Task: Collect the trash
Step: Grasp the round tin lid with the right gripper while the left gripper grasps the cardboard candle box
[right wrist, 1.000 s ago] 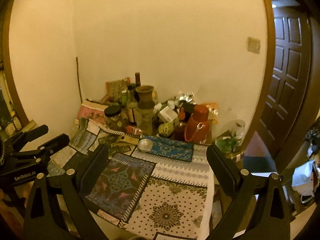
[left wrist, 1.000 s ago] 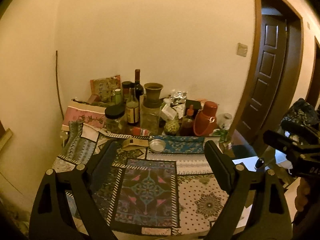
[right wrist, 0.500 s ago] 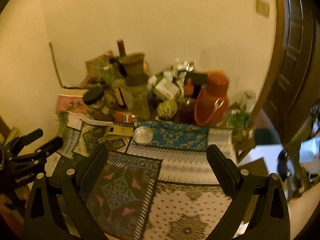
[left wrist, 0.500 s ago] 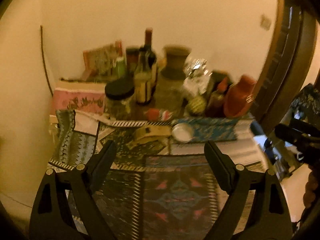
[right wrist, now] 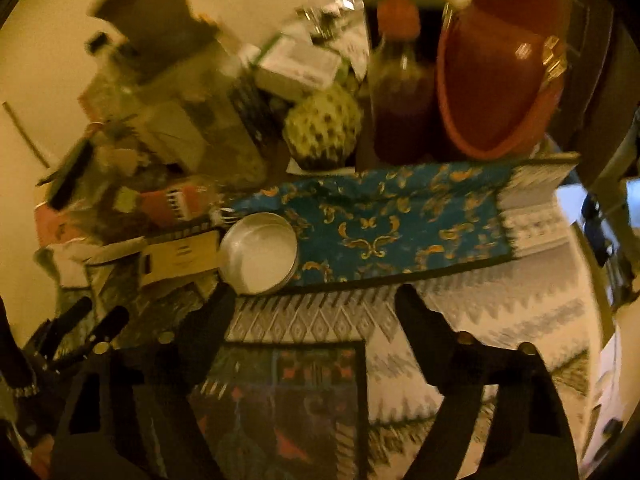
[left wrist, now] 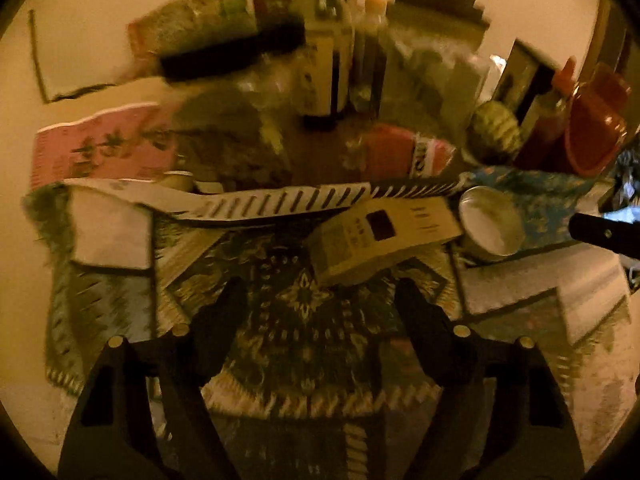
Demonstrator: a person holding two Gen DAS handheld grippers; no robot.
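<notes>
Both views have closed in on the worktop [left wrist: 592, 276] since a second ago: the wall and door that filled the upper frames are mostly gone, and the clutter at the back now reaches the top edge. Both frames are motion-blurred.

Left claw [left wrist: 320, 296]: jaws narrower than a second ago and closing, nothing between them, only patterned cloth [left wrist: 300, 320] below. Just ahead of its tips lies a flat cream carton [left wrist: 384, 236], tilted, resting on the cloth; earlier it was a small shape far up the worktop. A shallow round metal tin [left wrist: 491, 222] sits just beside the carton's right end, on the edge of the blue cloth [left wrist: 552, 200]. A crushed red-labelled bottle [left wrist: 404, 152] lies on its side behind the carton. The tip of the right claw shows at the right edge.

Right claw [right wrist: 316, 300]: jaws also narrower and closing, empty. The same tin [right wrist: 259, 253] is now close to its left fingertip [right wrist: 224, 300]; contact cannot be told. The carton [right wrist: 180, 258] is just left of the tin. Red jug [right wrist: 496, 76], sauce bottle [right wrist: 400, 92] and bumpy green fruit [right wrist: 322, 128] loom large behind the blue cloth [right wrist: 400, 224].
</notes>
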